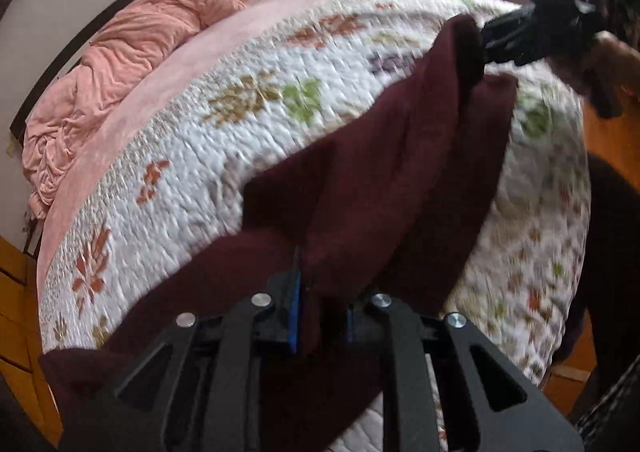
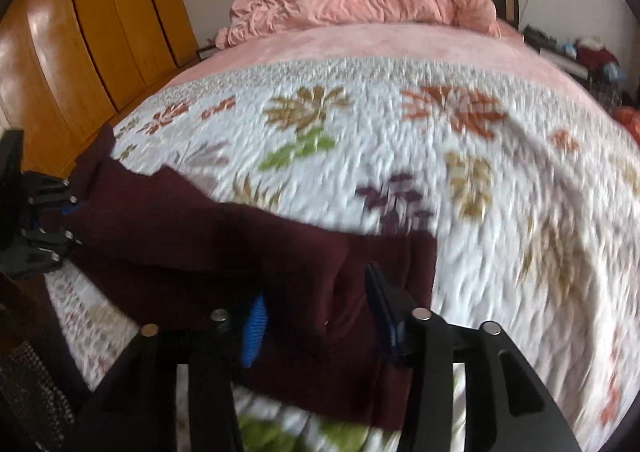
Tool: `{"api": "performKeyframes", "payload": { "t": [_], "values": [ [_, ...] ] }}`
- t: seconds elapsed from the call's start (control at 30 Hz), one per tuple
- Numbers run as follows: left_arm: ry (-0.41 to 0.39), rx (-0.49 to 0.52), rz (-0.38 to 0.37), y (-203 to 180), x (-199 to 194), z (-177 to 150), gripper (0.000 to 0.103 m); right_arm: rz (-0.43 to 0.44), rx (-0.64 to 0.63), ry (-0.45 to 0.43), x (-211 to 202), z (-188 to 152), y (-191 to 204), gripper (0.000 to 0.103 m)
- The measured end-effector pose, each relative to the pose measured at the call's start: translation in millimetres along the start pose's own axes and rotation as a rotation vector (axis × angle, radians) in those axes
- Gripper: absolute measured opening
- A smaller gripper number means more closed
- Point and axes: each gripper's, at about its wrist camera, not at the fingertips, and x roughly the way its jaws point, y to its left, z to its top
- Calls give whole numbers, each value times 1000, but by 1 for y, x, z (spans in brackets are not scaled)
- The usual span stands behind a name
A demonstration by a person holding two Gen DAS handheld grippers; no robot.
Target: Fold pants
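Two grippers angled down over the quilt (image 2: 400, 156): maroon pants (image 1: 380, 172) lie draped across its near edge, left gripper (image 1: 320, 308) clenched on the fabric, right gripper (image 2: 316, 316) jaws parted with cloth between, pads not pressing

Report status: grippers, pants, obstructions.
Left gripper shut on maroon pants. Right gripper open, cloth between fingers. Pants on floral quilt. Nothing in the way.

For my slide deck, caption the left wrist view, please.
Left claw pinching maroon pants over a floral quilt, right claw at the far end.
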Motion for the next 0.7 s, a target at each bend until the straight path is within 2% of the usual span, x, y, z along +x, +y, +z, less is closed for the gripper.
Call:
{"api": "performKeyframes", "payload": {
  "t": [0.07, 0.13, 0.2, 0.23, 0.3, 0.4, 0.5, 0.57, 0.63, 0.7],
  "values": [
    [39, 3, -1, -11, 9, -12, 20, 1, 50, 36, -3, -10, -2, 63],
    [62, 11, 11, -18, 18, -19, 22, 13, 118, 90, -7, -25, -5, 67],
    [56, -7, 31, -22, 23, -23, 23, 57, 185, 76, -21, -36, -8, 69],
    [54, -22, 29, -22, 23, -24, 24, 87, 225, 78, -27, -40, -10, 77],
    [54, -67, 11, -17, 23, -22, 24, 166, 321, 87, -38, -49, -15, 83],
    [56, -89, 4, -14, 23, -20, 26, 282, 447, 34, -58, -60, -20, 85],
    [55, -101, 15, -15, 24, -19, 27, 372, 569, 17, -58, -60, -25, 86],
    [57, -137, 13, -13, 25, -18, 28, 334, 598, 20, -54, -59, -26, 86],
    [57, -171, 8, -10, 25, -17, 30, 226, 609, 85, -42, -59, -26, 86],
    [55, -189, 10, -9, 26, -17, 30, 239, 612, 129, -28, -60, -22, 82]
  ]
}}
